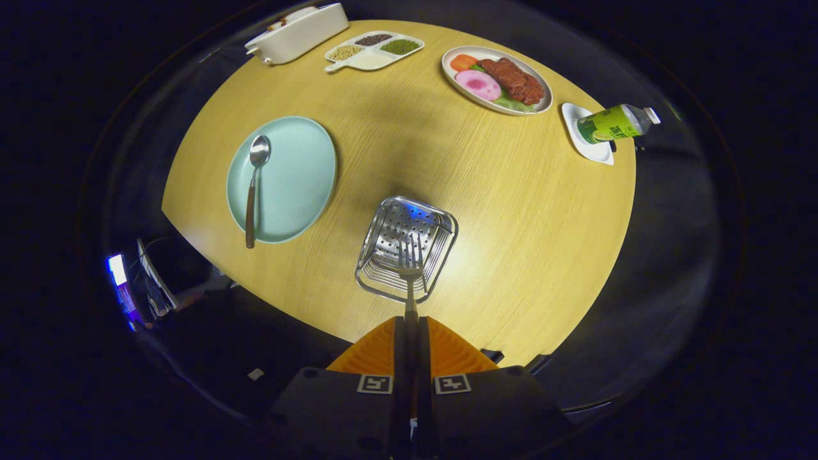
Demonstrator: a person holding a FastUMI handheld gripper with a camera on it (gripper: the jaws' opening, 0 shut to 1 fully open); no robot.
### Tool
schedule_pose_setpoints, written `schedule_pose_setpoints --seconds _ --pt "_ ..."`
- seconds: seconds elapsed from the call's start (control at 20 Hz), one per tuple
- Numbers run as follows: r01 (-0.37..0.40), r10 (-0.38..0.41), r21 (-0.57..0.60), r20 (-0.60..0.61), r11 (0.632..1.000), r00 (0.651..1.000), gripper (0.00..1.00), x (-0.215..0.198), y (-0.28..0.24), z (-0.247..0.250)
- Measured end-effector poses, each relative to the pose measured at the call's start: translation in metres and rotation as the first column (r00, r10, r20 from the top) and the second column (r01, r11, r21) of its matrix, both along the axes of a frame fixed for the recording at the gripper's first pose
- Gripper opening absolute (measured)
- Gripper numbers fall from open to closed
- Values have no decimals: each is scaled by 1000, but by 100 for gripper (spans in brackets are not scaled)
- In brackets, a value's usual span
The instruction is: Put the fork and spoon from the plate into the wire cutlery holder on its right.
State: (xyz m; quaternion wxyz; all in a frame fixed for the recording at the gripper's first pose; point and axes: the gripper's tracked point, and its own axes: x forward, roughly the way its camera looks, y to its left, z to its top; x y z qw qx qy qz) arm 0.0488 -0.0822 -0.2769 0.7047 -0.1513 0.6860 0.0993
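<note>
Hand-held gripper [409,319] pinches the fork [409,262] handle, tines over the open wire cutlery holder [406,248]. Bare table [511,211] lies between holder and pale green plate [291,176], wide enough to pass. Spoon [254,185] lies uncovered along the plate's far-left side. Divided dish [374,50], white container [297,33], food plate [497,80] and green bottle [613,123] stand well apart along the far rim.

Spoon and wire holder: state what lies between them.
Gripper view: only the plate's rim and bare table separate spoon from wire holder.
</note>
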Motion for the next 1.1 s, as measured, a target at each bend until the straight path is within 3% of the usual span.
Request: schedule_pose_setpoints --seconds 0.2,0.4,0.7,0.8,1.1 --pt "8 -10 -36 -52 999 999 9 10 5 -20" --pt "39 -39 4 -23 999 999 9 15 10 -24" --pt "80 -91 99 107 992 990 24 21 10 -5" --pt "80 -110 150 205 985 973 31 28 15 18" --pt "16 -170 355 406 935 898 30 37 93 71"
